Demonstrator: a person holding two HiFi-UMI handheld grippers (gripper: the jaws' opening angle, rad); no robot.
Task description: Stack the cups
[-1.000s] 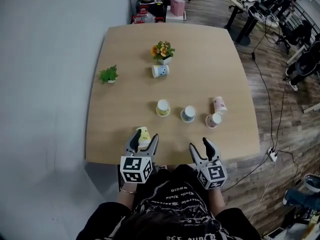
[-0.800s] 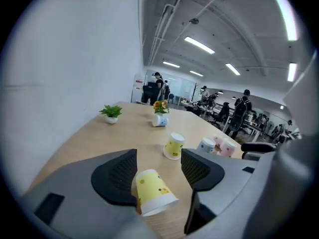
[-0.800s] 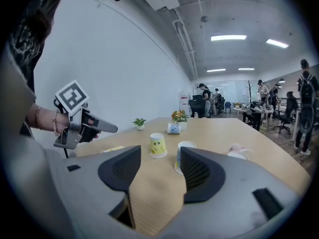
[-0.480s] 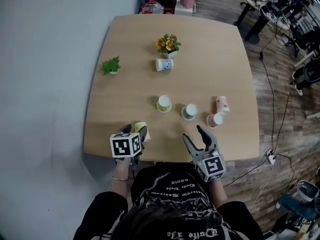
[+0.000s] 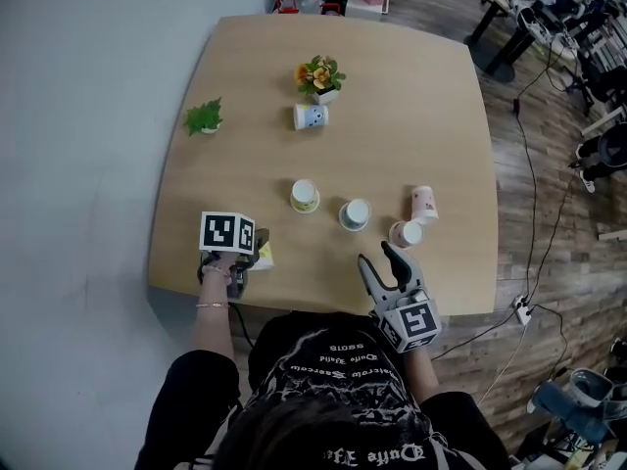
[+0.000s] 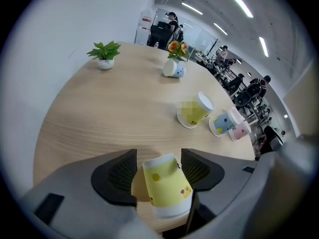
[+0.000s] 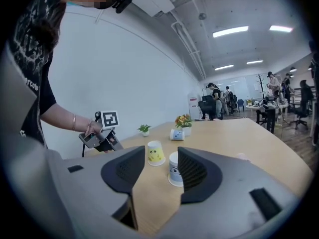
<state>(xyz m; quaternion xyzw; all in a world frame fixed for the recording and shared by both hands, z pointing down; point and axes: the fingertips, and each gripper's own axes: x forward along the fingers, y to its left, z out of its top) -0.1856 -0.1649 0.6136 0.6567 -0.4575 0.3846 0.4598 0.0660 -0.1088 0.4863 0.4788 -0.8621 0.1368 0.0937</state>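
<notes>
A wooden table [image 5: 392, 96] with rounded corners is set with its left edge close to a plain pale grey wall [image 7: 124, 73]. Dark wood-plank floor [image 5: 549, 213] is seen beyond the right edge. Desks and office chairs [image 5: 509, 13] are placed past the far right corner. Illumination is provided by ceiling strip lights [image 7: 230, 32], beside which pipework [image 7: 185, 34] is routed.

Matt wood-grain table [image 5: 411, 96], smooth paper cup [image 6: 167, 185], textured black fingers [image 6: 115, 176]
</notes>
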